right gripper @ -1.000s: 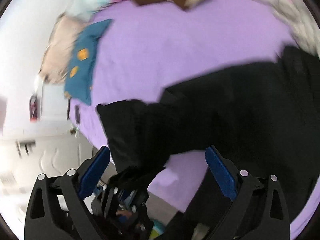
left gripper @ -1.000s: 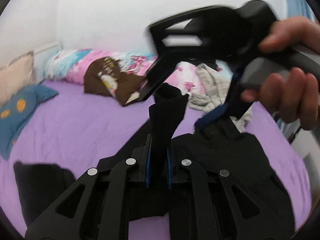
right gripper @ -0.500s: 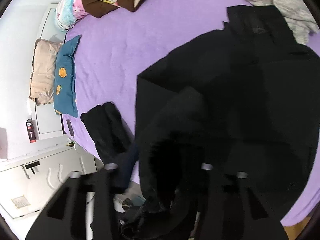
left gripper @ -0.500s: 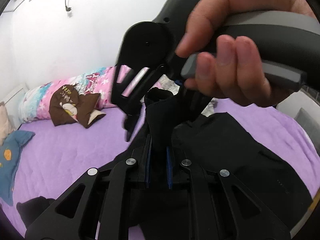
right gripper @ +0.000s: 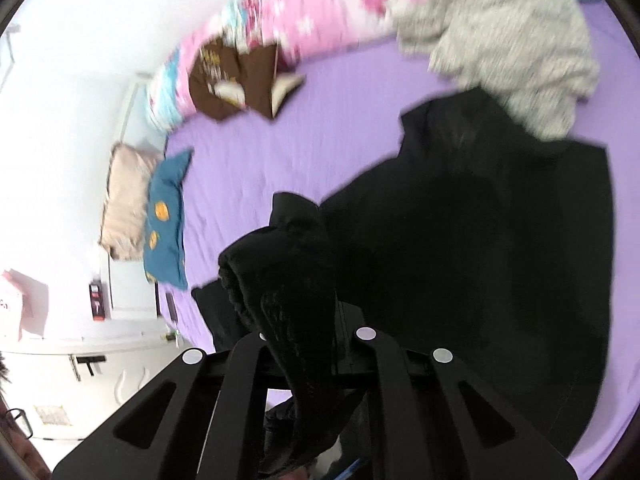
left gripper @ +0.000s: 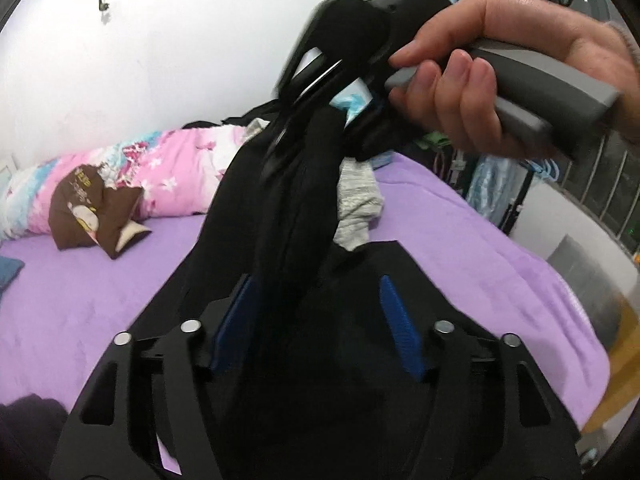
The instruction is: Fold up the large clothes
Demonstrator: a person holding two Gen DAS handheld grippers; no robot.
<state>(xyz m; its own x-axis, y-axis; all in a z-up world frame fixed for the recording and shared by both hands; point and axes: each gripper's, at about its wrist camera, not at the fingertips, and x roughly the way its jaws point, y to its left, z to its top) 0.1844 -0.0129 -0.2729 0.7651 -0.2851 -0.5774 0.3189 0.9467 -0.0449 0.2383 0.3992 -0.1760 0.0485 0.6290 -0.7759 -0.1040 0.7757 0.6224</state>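
Note:
A large black garment (right gripper: 480, 260) lies spread over the purple bed (right gripper: 320, 152). One bunched strip of the black garment (left gripper: 280, 220) rises from the bed up to my right gripper (left gripper: 288, 132), which a hand (left gripper: 472, 92) holds above and ahead. In the right wrist view my right gripper (right gripper: 308, 320) is shut on that bunch, which hides its pads. My left gripper (left gripper: 316, 280) is opening. Its blue pads (left gripper: 400, 328) stand apart, and the strip hangs between them without being pressed.
A grey knit garment (right gripper: 500, 40) lies at the far side beside the black one. A brown cushion (left gripper: 92, 208) and a pink floral duvet (left gripper: 180, 168) sit by the wall. Blue (right gripper: 166, 220) and beige (right gripper: 124, 200) pillows lie at the bed's left end. The bed's edge (left gripper: 580, 320) drops at right.
My left jaws, shut on the black strip before, now stand apart. My right gripper went from wide open to shut on the fabric and has lifted it above the left gripper.

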